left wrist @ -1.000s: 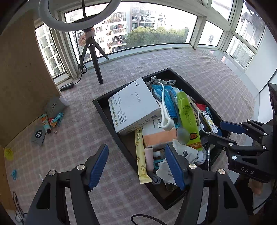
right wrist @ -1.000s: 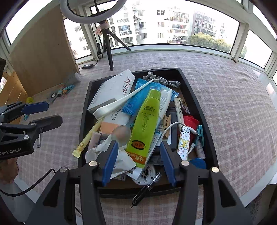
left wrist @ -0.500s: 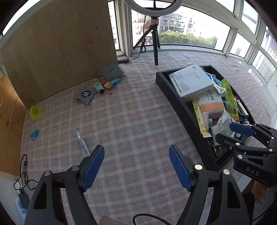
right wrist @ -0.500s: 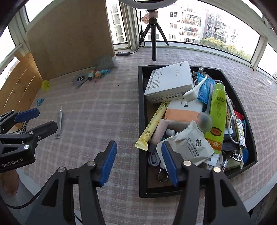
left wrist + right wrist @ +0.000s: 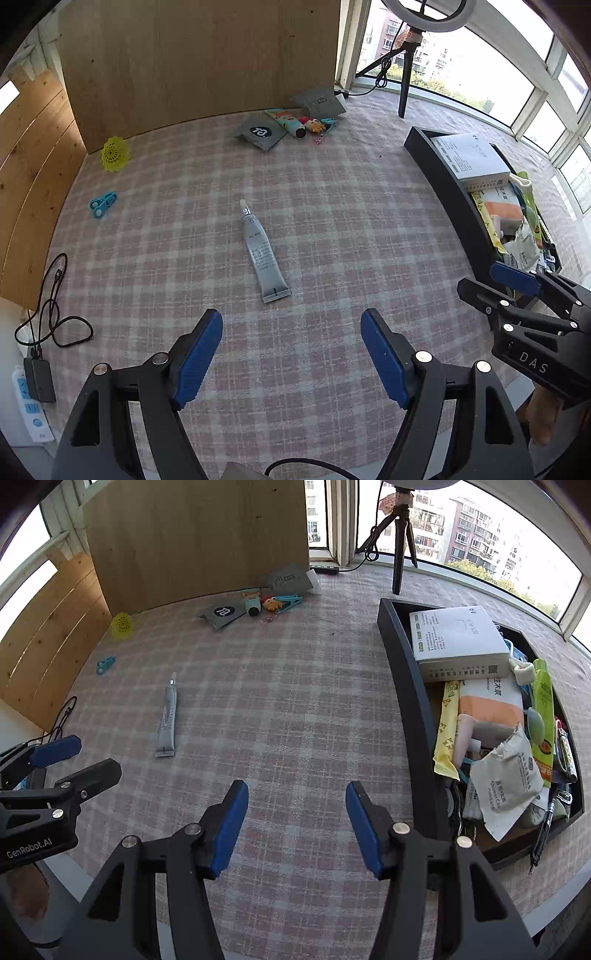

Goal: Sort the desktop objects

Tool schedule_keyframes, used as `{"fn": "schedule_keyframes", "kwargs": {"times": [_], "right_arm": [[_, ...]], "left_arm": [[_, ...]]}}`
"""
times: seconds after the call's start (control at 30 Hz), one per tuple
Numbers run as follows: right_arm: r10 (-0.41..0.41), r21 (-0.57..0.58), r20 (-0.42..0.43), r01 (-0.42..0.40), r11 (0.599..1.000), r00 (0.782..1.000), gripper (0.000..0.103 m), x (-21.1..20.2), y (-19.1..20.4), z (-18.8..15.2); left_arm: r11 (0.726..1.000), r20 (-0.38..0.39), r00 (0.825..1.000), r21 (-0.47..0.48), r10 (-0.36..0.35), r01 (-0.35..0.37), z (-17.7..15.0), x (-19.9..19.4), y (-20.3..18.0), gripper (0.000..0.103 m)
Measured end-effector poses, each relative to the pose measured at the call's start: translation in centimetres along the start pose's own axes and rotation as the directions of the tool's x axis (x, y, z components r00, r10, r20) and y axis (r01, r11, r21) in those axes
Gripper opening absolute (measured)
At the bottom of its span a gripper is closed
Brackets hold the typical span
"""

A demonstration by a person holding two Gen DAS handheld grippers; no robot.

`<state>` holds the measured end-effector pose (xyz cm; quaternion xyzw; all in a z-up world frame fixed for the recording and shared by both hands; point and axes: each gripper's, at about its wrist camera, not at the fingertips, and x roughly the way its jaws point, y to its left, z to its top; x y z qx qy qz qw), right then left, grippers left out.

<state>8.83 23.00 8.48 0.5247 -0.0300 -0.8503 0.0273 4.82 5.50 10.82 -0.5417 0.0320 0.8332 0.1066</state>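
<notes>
Hovering over the checked tabletop [image 5: 332,206] with left gripper [image 5: 291,354] jaws spread wide, nothing between; lying just ahead, a grey tube [image 5: 263,254]. Holding right gripper [image 5: 295,823] jaws apart, empty, beside the black tray [image 5: 410,686] crowded with clutter.

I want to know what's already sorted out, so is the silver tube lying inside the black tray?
No, the silver tube lies flat on the checked cloth, well apart from the black tray at the right.
</notes>
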Motion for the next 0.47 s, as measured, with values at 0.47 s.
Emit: {"fn": "schedule_keyframes", "kwargs": {"times": [0.47], "right_arm": [[-0.022, 0.002, -0.037, 0.022, 1.0, 0.999, 0.054, 3.8, 3.6, -0.9]], "left_arm": [[0.998, -0.04, 0.999, -0.054, 0.01, -0.012, -1.7, 2.9, 4.9, 0.076]]}}
